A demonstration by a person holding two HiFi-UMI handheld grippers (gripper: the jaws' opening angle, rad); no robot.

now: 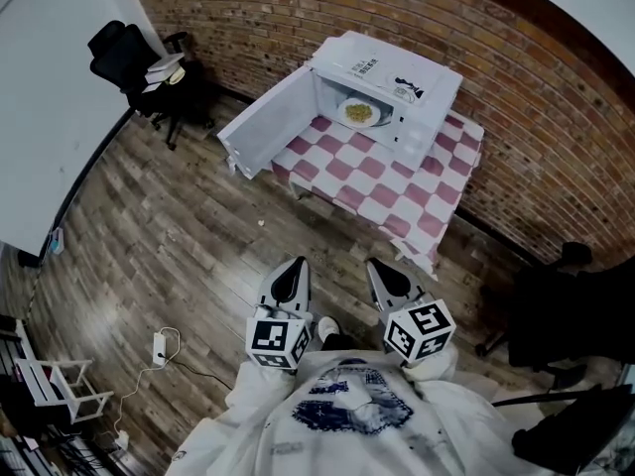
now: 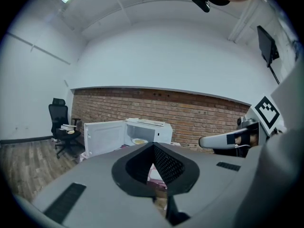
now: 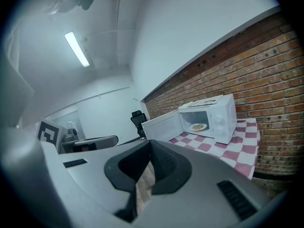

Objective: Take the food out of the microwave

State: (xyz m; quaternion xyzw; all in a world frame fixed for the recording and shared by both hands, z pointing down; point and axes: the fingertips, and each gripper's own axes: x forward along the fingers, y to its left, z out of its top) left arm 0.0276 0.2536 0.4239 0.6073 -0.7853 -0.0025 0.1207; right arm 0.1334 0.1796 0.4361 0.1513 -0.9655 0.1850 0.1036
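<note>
My left claw (image 1: 295, 269) is clenched with nothing in it, its jaws drawn together. My right claw (image 1: 380, 271) is clenched the same way, empty, with only a thin strip of floor showing behind the closed tips. I hold the two side by side in front of my chest, above the wooden floor (image 1: 169, 236), both aimed at the microwave (image 1: 397, 82) and well apart from it. The microwave stands on the bench (image 1: 372, 181), which is covered in a pink-and-white checked cloth and set against the brick wall (image 1: 536, 117). Its door (image 1: 266, 127) hangs wide open to the left. The food (image 1: 359, 113), something yellowish on a pale plate, sits inside the microwave's cavity. A black office chair (image 1: 127, 59) stands in the far left corner.
</note>
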